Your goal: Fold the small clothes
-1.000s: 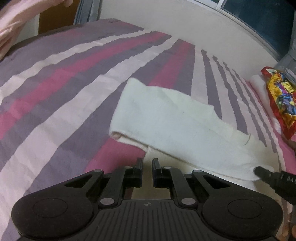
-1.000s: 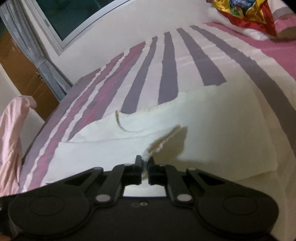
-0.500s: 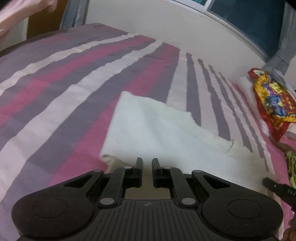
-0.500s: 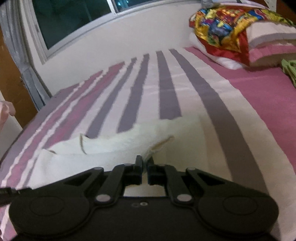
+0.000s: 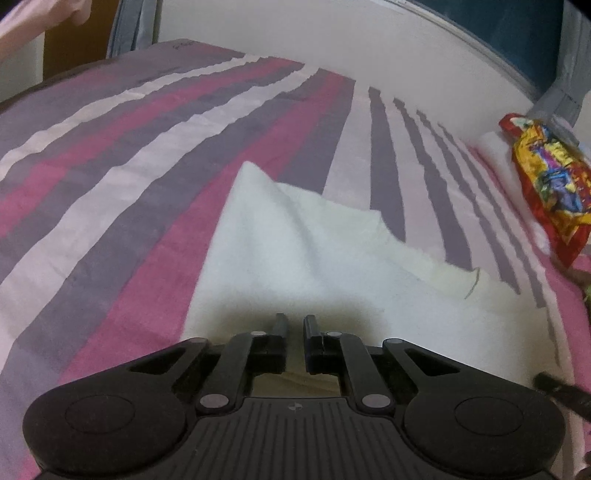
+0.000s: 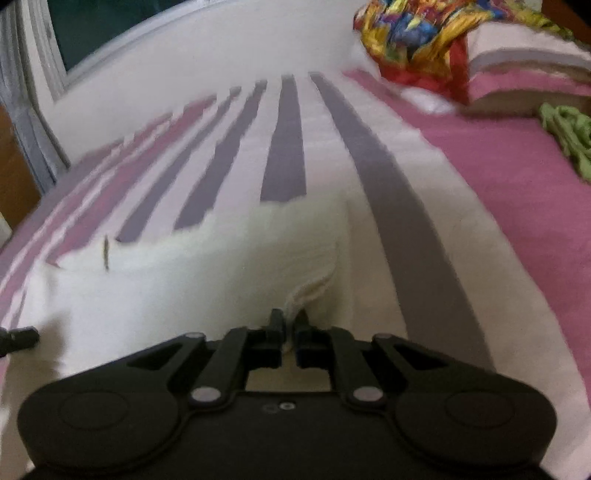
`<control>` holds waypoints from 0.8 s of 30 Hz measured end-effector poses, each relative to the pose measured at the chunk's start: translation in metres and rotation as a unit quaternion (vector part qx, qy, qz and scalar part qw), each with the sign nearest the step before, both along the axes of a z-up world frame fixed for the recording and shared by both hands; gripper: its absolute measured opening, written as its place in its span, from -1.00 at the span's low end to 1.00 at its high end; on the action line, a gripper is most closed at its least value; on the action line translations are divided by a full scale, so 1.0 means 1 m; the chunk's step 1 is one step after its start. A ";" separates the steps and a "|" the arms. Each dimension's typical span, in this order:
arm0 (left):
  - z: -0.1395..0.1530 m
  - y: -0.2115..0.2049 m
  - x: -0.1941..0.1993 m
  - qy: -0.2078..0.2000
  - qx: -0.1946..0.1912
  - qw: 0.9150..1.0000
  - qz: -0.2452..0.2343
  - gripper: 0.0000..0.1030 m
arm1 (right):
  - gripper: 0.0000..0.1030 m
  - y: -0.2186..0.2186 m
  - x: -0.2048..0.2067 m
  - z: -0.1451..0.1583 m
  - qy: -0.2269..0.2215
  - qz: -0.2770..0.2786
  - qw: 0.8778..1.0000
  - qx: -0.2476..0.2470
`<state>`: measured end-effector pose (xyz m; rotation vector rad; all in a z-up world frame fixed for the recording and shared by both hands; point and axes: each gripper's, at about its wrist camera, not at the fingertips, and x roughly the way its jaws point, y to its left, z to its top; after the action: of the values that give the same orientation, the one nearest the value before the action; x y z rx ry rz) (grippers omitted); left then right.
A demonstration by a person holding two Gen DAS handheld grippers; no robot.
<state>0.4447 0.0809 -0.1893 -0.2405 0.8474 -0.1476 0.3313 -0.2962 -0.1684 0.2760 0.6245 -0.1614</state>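
A small white cloth [image 5: 295,266] lies on the striped bed, partly folded over itself. It also shows in the right wrist view [image 6: 207,273]. My left gripper [image 5: 294,324] sits low over the cloth's near edge with its jaws nearly closed; a grip on the cloth cannot be made out. My right gripper [image 6: 289,322] is shut on the cloth's edge, which bunches up between the fingers. The right gripper's tip shows at the lower right of the left wrist view [image 5: 554,384]. The left gripper's tip shows at the left edge of the right wrist view [image 6: 18,338].
The bedsheet [image 5: 110,177] has pink, purple and white stripes. A colourful red-yellow cloth [image 5: 546,173] lies on pillows [image 6: 524,62] at the bed's head. A green garment [image 6: 569,133] lies at the right. A white wall [image 5: 332,40] and a window [image 6: 110,26] stand behind the bed.
Both grippers have moved forward over the bed with the cloth. The cloth's near edge has been drawn over itself and now fills more of both views.
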 end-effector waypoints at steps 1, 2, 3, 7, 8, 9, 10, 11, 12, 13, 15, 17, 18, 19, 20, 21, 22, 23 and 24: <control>0.000 0.001 0.001 0.002 -0.003 1.000 0.001 -0.84 | -0.57 -0.003 -0.003 0.002 -0.006 -0.013 1.000 0.003; 0.002 0.003 0.001 0.005 -0.009 1.000 0.004 -0.84 | -0.54 -0.007 -0.007 0.005 -0.012 -0.026 1.000 0.008; 0.003 0.004 0.001 0.006 -0.013 1.000 0.005 -0.85 | -0.53 -0.009 -0.012 0.008 -0.019 -0.037 0.999 0.008; 0.013 -0.002 0.004 -0.009 -0.021 1.000 -0.005 -0.84 | -0.49 -0.011 -0.026 0.024 -0.060 -0.049 0.997 0.003; 0.013 -0.005 0.008 -0.006 -0.023 1.000 -0.005 -0.84 | -0.48 -0.009 -0.022 0.026 -0.062 -0.037 0.997 0.006; 0.011 -0.007 0.013 0.001 -0.026 1.000 -0.001 -0.84 | -0.45 -0.005 -0.017 0.027 -0.060 -0.023 0.998 0.007; 0.009 -0.007 0.016 0.005 -0.027 1.000 0.005 -0.84 | -0.44 0.000 -0.010 0.027 -0.051 -0.008 0.999 0.008; 0.005 -0.007 0.021 0.011 -0.024 1.000 0.010 -0.84 | -0.46 0.004 -0.003 0.025 -0.042 0.002 0.999 0.007; 0.000 -0.008 0.025 0.021 -0.018 1.000 0.011 -0.84 | -0.44 0.007 0.003 0.023 -0.037 0.007 0.999 0.003; -0.004 -0.008 0.026 0.023 -0.016 1.000 0.010 -0.85 | -0.44 0.010 0.009 0.018 -0.025 0.008 1.000 -0.005; -0.007 -0.007 0.025 0.020 -0.016 1.000 0.005 -0.85 | -0.44 0.010 0.021 0.007 0.021 0.011 1.000 -0.011; -0.005 -0.009 0.022 0.018 -0.007 1.000 -0.002 -0.85 | -0.44 0.008 0.022 0.000 0.029 0.014 0.999 0.000; -0.004 -0.009 0.020 0.019 -0.007 1.000 -0.003 -0.85 | -0.44 0.007 0.022 0.002 0.030 0.013 0.999 0.003; -0.003 -0.009 0.018 0.019 -0.006 1.000 -0.004 -0.85 | -0.44 0.008 0.020 0.005 0.028 0.011 1.000 0.004; -0.004 -0.009 0.016 0.019 -0.004 1.000 -0.004 -0.85 | -0.40 0.012 0.016 0.008 0.019 0.014 1.000 0.000; -0.004 -0.009 0.013 0.016 -0.001 1.000 -0.005 -0.85 | -0.34 0.014 0.011 0.011 0.011 0.018 1.000 -0.007; -0.005 -0.010 0.010 0.013 0.002 1.000 -0.006 -0.85 | -0.30 0.016 0.010 0.011 0.012 0.021 1.000 -0.013; -0.005 -0.012 0.007 0.009 0.008 1.000 -0.007 -0.85 | -0.28 0.016 0.012 0.008 0.024 0.022 0.999 -0.012; -0.005 -0.014 0.005 0.008 0.014 1.000 -0.009 -0.85 | -0.28 0.014 0.014 0.004 0.034 0.023 0.999 -0.009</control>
<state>0.4498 0.0672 -0.1939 -0.2070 0.8667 -0.1507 0.3456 -0.2823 -0.1648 0.2382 0.6966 -0.1321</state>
